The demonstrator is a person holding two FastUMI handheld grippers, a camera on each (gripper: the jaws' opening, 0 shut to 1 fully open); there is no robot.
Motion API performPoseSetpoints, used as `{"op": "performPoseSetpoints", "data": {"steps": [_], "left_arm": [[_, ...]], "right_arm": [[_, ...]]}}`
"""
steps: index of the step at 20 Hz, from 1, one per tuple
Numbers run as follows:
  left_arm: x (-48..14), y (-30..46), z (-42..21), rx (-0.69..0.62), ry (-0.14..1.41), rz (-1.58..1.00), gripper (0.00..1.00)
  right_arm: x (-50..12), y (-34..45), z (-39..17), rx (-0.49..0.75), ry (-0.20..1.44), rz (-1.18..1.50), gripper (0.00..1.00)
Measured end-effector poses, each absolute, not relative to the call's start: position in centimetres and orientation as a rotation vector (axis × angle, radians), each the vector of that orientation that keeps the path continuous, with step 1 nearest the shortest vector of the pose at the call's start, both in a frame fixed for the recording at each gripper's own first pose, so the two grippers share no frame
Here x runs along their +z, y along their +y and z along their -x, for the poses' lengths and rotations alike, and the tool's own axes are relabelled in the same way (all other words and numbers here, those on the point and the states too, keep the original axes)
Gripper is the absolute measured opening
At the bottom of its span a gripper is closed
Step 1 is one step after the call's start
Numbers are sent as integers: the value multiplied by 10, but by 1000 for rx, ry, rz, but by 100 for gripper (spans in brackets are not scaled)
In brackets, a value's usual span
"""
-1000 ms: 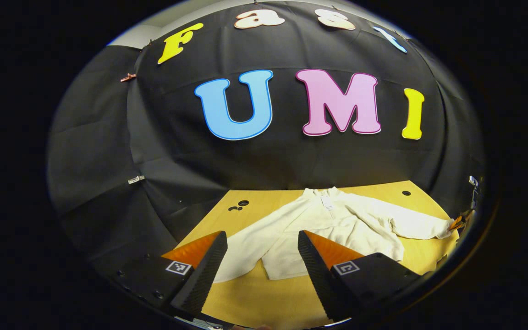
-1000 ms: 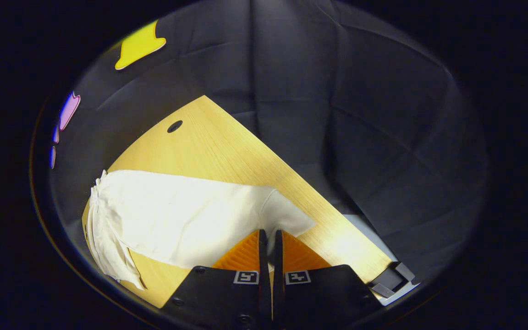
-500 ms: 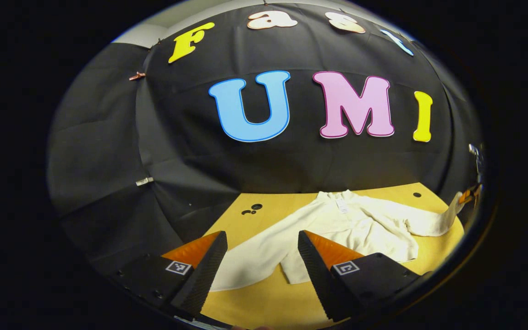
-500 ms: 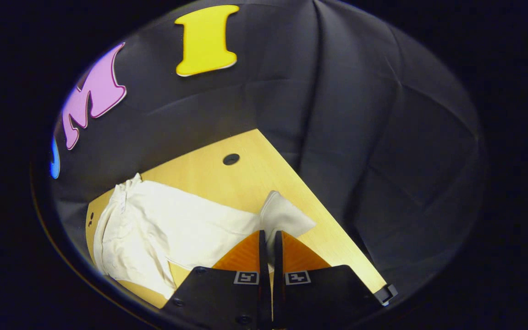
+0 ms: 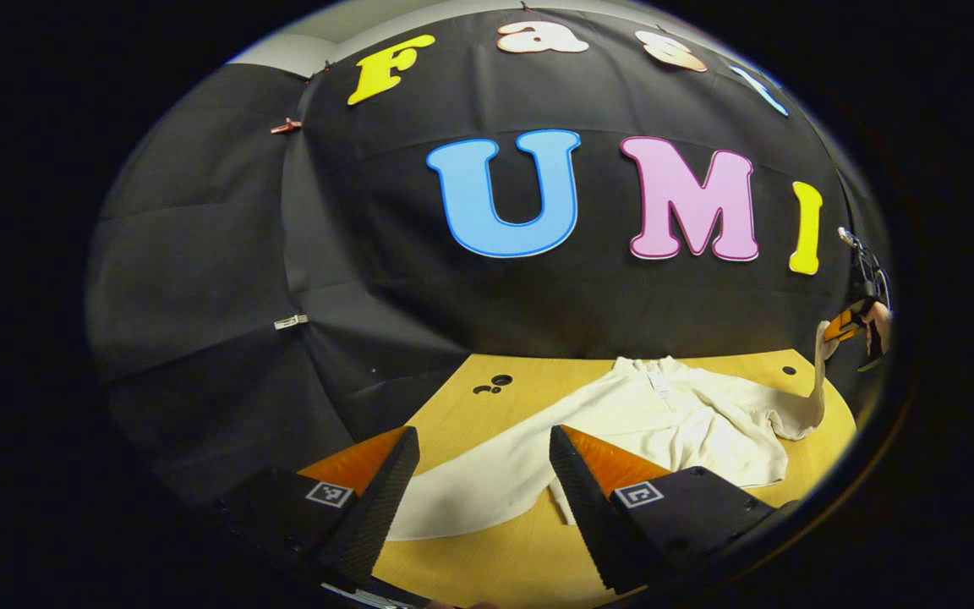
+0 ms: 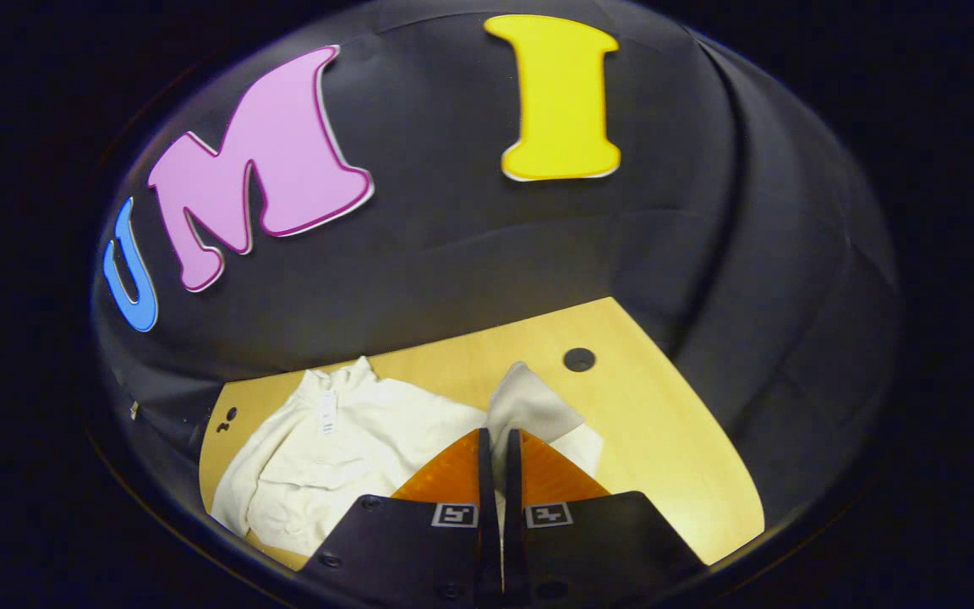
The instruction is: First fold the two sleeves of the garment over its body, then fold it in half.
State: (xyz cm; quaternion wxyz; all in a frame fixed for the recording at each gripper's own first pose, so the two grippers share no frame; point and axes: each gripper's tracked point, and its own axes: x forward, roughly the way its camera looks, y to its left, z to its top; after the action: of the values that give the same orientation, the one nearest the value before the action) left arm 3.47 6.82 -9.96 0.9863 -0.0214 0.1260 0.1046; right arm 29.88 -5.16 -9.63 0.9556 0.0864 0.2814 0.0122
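Since the earlier frames, your right gripper [image 6: 500,440] has lifted the right sleeve [image 6: 529,406] higher off the light wooden table [image 6: 673,457].

Its jaws are closed tight on the sleeve cuff. Your left gripper [image 5: 480,465] hangs with jaws wide apart above the other sleeve [image 5: 487,482]. The cream long-sleeved garment [image 5: 673,414] lies flat on the table; the far raised cuff looks, perhaps, clamped by the right gripper [image 5: 844,323].

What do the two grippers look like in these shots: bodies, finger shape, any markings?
Left gripper: black body, two wedge-shaped fingers tapering to points, ribbed inner faces, a small square black-and-white marker at the base of each. Right gripper: same black body with screw heads, the same wedge fingers and a square marker on each. No cables or sleeves can be made out.
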Motion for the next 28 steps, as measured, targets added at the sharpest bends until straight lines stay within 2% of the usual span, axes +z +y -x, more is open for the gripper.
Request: {"op": "performPoseSetpoints", "data": {"steps": [3,5,6,8,14,20,24,26,27,28], "left_arm": [[-106,84,-30,241,268,60,96],[-110,93,-28,257,277,77,96],[-112,95,-28,261,284,85,93],[-115,99,-25,274,291,95,96],[-119,112,-18,305,289,115,96],[-130,137,-14,344,305,130,96],[-144,158,-12,382,324,139,96],[-153,168,-12,400,337,146,96],[-158,172,-12,409,344,151,96],[-164,178,-11,419,356,157,96]], "right_arm": [[-107,11,-302,98,613,-239,5],[-106,48,-303,193,598,-121,6],[-100,69,-302,234,595,-83,6],[-90,120,-307,307,589,-75,6],[-88,245,-294,477,603,-29,5],[-137,356,-267,602,680,55,6],[-187,399,-256,621,732,158,6],[-205,413,-245,637,760,178,8],[-211,422,-236,659,776,157,13],[-216,433,-229,672,785,136,13]]}}
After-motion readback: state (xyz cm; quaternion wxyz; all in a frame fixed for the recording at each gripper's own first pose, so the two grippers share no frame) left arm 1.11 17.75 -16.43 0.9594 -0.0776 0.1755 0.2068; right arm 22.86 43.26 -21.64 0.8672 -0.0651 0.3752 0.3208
